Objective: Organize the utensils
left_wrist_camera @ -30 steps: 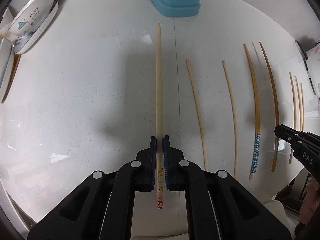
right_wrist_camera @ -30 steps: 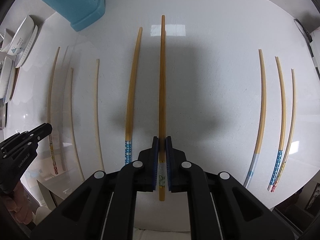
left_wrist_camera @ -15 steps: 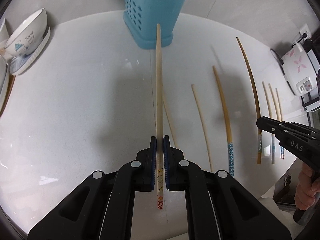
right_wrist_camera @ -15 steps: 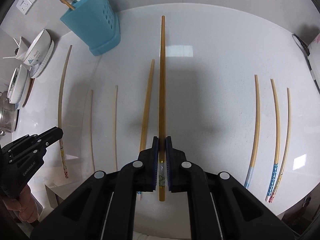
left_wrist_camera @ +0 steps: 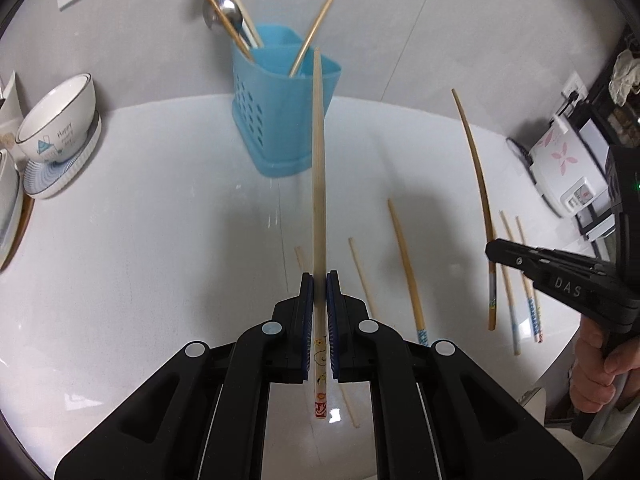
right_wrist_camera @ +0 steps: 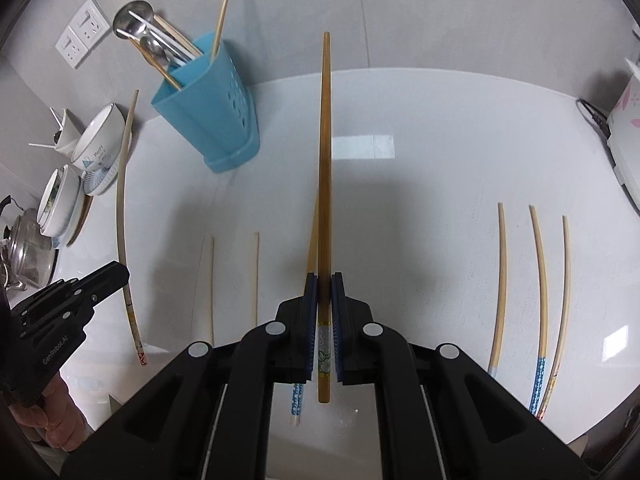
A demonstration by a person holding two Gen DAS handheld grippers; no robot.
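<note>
My left gripper (left_wrist_camera: 319, 280) is shut on a pale chopstick (left_wrist_camera: 318, 168) with a red printed end, held off the white counter and pointing toward the blue utensil holder (left_wrist_camera: 280, 120). My right gripper (right_wrist_camera: 324, 280) is shut on a darker amber chopstick (right_wrist_camera: 325, 152), also lifted. The blue utensil holder (right_wrist_camera: 208, 120) stands at the back with spoons and chopsticks in it. Several more chopsticks lie on the counter, such as a blue-patterned chopstick (left_wrist_camera: 406, 268) and three chopsticks at the right (right_wrist_camera: 540, 280). Each gripper shows at the edge of the other's view.
Stacked bowls and plates (left_wrist_camera: 56, 140) sit at the left edge, beside a kettle (right_wrist_camera: 24, 252). A white appliance (left_wrist_camera: 560, 168) with a cord stands at the right. Wall sockets (right_wrist_camera: 80, 38) are behind the holder. The counter's front edge is close below the grippers.
Both grippers have risen with their chopsticks and tilted up, so the holder and wall came into view. The chopsticks left on the counter look smaller and lower.
</note>
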